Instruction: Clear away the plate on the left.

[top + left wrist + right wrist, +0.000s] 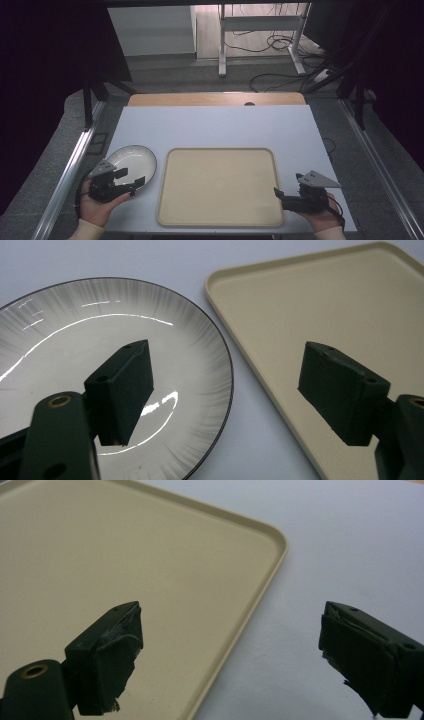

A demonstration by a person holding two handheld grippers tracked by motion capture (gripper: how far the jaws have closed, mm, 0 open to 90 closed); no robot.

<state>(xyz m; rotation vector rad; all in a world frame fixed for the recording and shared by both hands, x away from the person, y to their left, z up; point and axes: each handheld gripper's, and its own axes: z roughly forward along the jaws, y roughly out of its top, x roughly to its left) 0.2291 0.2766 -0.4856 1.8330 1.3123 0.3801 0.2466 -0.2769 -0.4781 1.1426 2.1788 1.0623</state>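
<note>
left gripper (131, 181) at near left, jaws wide apart over the plate (142, 159) rim, gripping nothing; right gripper (280, 196) at near right, jaws wide, empty, straddling the tray (220, 187) edge. plate sits on the table (215, 125) just left of the bare tray. judgement: nothing moved yet, whole job remains

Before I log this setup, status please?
Left gripper open over plate. Right gripper open at tray edge. Tray bare, nothing between.
</note>
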